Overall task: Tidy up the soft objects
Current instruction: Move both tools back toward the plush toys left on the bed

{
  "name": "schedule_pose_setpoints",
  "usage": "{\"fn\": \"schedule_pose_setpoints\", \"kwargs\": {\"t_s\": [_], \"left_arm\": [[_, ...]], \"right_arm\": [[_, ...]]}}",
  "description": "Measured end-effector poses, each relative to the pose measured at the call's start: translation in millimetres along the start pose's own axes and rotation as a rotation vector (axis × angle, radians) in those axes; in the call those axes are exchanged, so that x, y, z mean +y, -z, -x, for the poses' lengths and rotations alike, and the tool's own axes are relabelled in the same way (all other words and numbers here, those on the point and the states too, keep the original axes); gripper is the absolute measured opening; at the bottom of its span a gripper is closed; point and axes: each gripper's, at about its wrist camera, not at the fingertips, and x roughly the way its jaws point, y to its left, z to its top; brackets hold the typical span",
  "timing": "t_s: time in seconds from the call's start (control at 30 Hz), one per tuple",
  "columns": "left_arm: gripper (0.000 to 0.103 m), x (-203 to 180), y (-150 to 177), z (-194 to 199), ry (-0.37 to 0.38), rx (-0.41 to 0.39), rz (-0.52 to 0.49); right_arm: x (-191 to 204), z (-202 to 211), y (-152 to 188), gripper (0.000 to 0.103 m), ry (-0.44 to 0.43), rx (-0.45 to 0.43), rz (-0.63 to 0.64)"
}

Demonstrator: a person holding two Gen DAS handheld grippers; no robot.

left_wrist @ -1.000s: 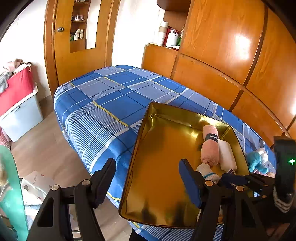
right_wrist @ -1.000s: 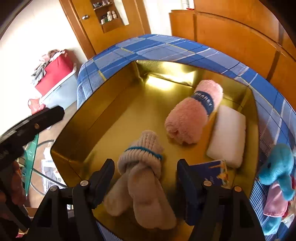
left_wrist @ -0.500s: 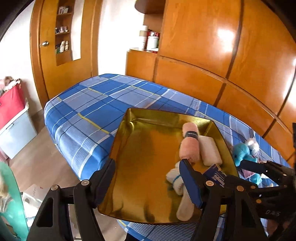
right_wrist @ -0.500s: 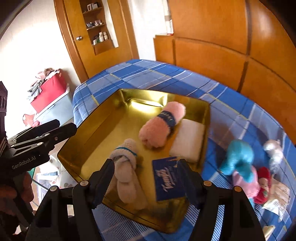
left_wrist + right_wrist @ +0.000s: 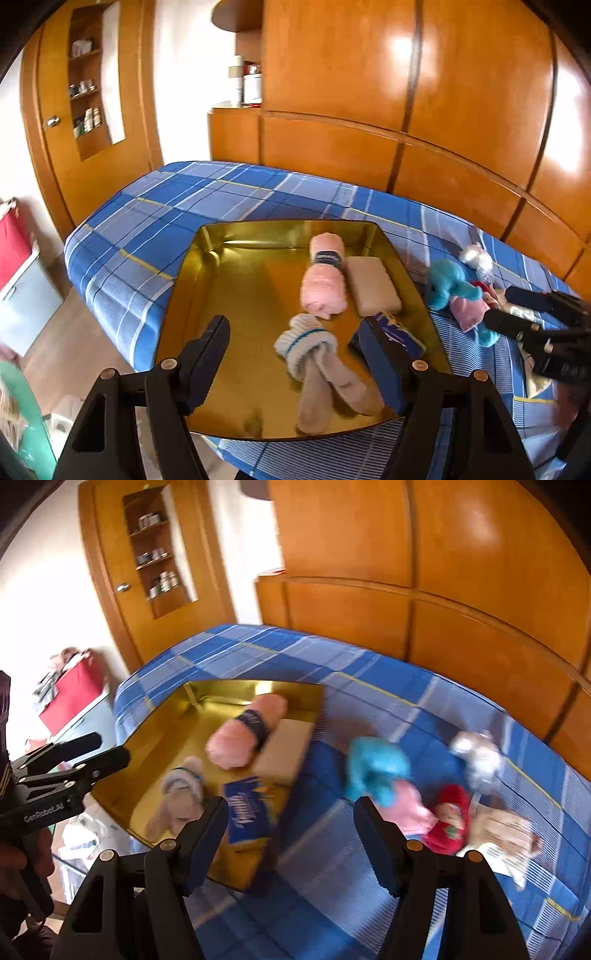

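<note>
While the gold tray (image 5: 192, 291) already holds a pink rolled towel (image 5: 324, 282), a white folded cloth (image 5: 373, 286), a pair of grey balled socks (image 5: 317, 365) and a blue packet (image 5: 402, 338), the leftover soft things lie on the bed (image 5: 155, 229) just beside its right rim; a teal plush toy (image 5: 375, 768) over something pink, a red doll (image 5: 450, 819) and a silvery crinkled bundle (image 5: 476, 757) cluster there. I judge the step in hand to be fetching the next item; the right tool (image 5: 290, 834) hangs over the plaid bedspread, jaws apart and empty, aimed between tray and toys; the left tool (image 5: 295, 365) hovers above the tray, jaws likewise apart, gripping nothing. The next move likely calls for a descent on the teal plush, closing on its fuzzy, yielding body; the tray looks rigid, glossy and shallow; the towel is fluffy and banded; the socks ribbed.
</note>
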Motion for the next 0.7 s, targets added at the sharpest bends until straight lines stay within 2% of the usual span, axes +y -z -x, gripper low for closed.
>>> {"fn": "schedule_pose_setpoints", "kwargs": {"t_s": [0.43,0.6,0.7], "left_arm": [[0.073,-58.1,-5.4,-6.5,0.056,0.021,-0.128],[0.073,-83.1,-8.0,-13.4,0.077,0.039,-0.179],[0.073,-98.4,-9.8,-16.9,0.094,0.049,-0.206]], "right_arm": [[-115.3,49.7,24.3,0.071,0.201,-0.057,-0.178],[-171.9,61.4,48.4,0.071,0.304,-0.079,-0.318],[-205.8,64.8,68.8,0.071,0.342,-0.097,-0.451]]}}
